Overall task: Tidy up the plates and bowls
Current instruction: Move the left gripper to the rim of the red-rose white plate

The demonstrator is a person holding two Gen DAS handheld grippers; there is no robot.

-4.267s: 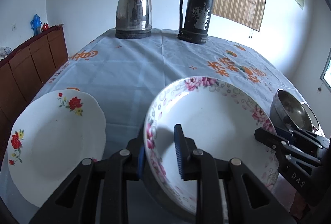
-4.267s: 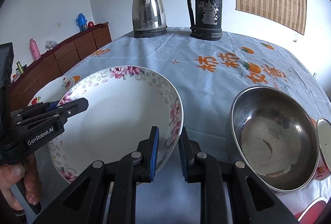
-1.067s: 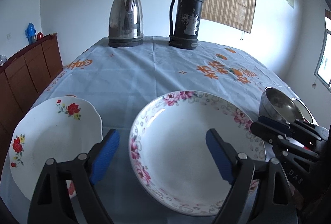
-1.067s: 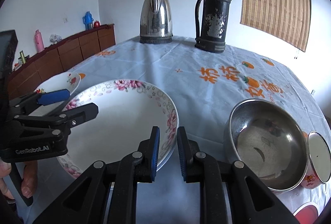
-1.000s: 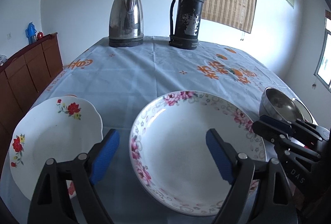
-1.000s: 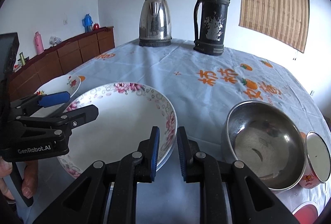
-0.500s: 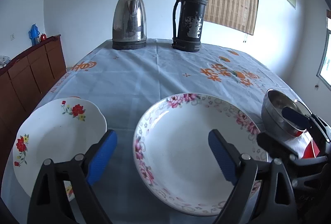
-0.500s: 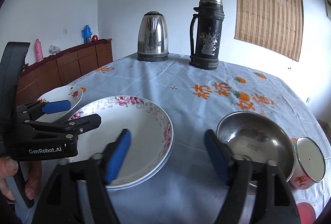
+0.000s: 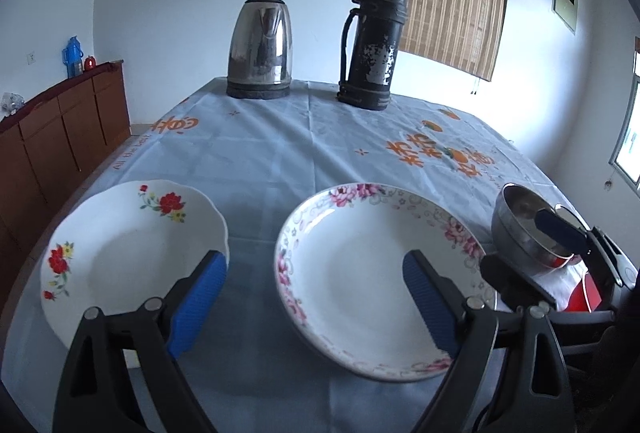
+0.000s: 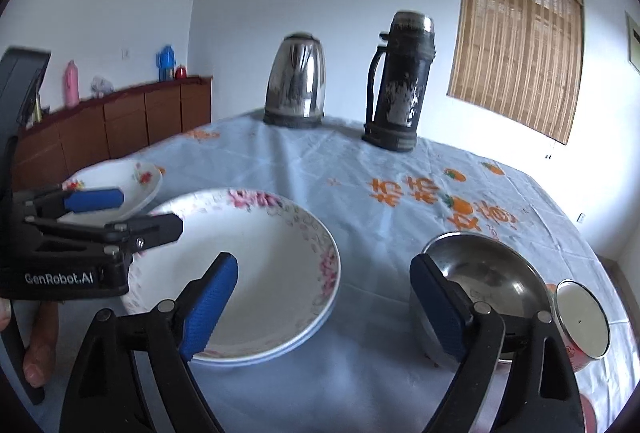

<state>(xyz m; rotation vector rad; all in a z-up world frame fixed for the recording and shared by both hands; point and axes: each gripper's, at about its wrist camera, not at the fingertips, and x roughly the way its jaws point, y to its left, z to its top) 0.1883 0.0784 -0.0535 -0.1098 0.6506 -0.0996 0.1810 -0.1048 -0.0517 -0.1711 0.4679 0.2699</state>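
- Middle of tablecloth point(image 9: 280, 161) bare betw. near dishes & far end; wide lane there.
- Far end blocked: kettle point(image 9: 260, 49) & flask point(image 9: 372, 45) upright, side by side w/ gap betw. them.
- Near edge crowded: red-flower plate point(image 9: 120, 245) on left, pink-flower plate point(image 9: 360, 273) in middle, narrow strip of cloth betw. them.
- Pink-flower plate sits on another plate, rim showing below it in right view.
- Right side tight: steel bowl point(image 10: 488, 273) just beside lidded cup point(image 10: 580, 321); cloth gap betw. bowl & pink-flower plate.
- Left gripper point(image 9: 312, 297) & right gripper point(image 10: 324, 301) wide apart, nothing betw. pads, above table.
- Cabinet point(image 9: 60, 137) off table's left side.
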